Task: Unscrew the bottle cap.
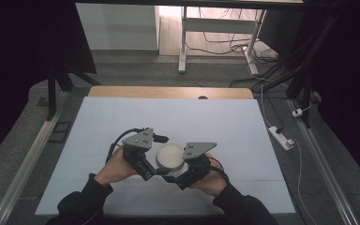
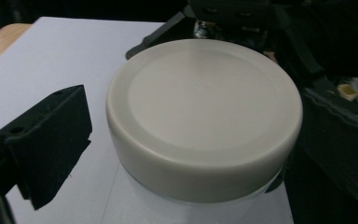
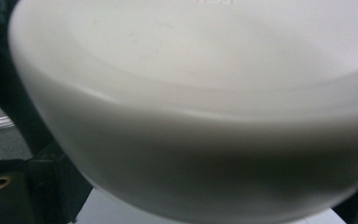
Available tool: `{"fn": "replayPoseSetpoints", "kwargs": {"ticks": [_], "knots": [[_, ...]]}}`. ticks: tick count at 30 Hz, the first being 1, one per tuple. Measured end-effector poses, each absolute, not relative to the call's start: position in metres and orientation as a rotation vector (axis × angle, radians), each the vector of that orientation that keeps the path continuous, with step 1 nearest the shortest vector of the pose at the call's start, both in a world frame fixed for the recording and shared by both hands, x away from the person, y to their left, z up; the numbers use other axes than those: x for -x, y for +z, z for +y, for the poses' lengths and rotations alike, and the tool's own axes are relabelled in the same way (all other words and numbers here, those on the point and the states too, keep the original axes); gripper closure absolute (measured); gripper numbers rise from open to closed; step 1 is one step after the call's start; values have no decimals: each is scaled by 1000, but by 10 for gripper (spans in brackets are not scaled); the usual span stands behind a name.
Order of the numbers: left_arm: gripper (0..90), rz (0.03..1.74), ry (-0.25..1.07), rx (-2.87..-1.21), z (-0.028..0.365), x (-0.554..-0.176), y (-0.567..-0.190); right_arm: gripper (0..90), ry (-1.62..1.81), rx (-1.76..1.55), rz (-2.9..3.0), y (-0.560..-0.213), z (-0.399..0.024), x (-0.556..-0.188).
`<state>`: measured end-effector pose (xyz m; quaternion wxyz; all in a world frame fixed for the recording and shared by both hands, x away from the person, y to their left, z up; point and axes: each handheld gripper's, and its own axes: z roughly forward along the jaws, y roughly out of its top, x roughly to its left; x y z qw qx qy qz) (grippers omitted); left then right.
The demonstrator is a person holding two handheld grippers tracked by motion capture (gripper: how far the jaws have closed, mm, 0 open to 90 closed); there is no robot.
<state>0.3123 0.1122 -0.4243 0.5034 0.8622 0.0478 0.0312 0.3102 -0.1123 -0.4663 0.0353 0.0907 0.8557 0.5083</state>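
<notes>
Two hand-held grippers flank a squat round jar with a cream plastic lid [image 1: 170, 156], upright near the white table's [image 1: 243, 126] front edge, axis vertical, lid up. Left gripper [image 1: 155, 169] stands spread; right gripper [image 1: 174, 177] can't be judged (too close). Uneven squeezing could tip it.

The tabletop [image 1: 215, 122] fills the middle of the high view, covered by a pale white sheet [image 1: 122, 126]; a strip of bare light wood [image 1: 122, 92] shows along its far edge at the upper middle of the frame, with a small dark hole [image 1: 202, 97] in it. Just below the frame's centre a round white jar [image 1: 169, 156] stands on the sheet, its cream lid [image 2: 204, 112] on top. The floor around the tabletop is grey.
</notes>
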Motion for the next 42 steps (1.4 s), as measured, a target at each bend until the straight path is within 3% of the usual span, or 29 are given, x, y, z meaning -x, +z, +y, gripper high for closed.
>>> {"fn": "replayPoseSetpoints", "kwargs": {"ticks": [8,12,17,42], "knots": [[1,9,-32,-2064,109,-318,-429,66,1580,-185,2675,-467,-109,-307],[72,-27,-25,-2046,109,-316,-430,66,1585,-163,2681,-468,-108,-306],[78,-15,7,-2050,109,-314,-429,66,1574,-164,2676,-468,-108,-306],[78,561,373,-2029,73,-296,-427,66,1439,-524,2480,-471,-114,-316]]}}
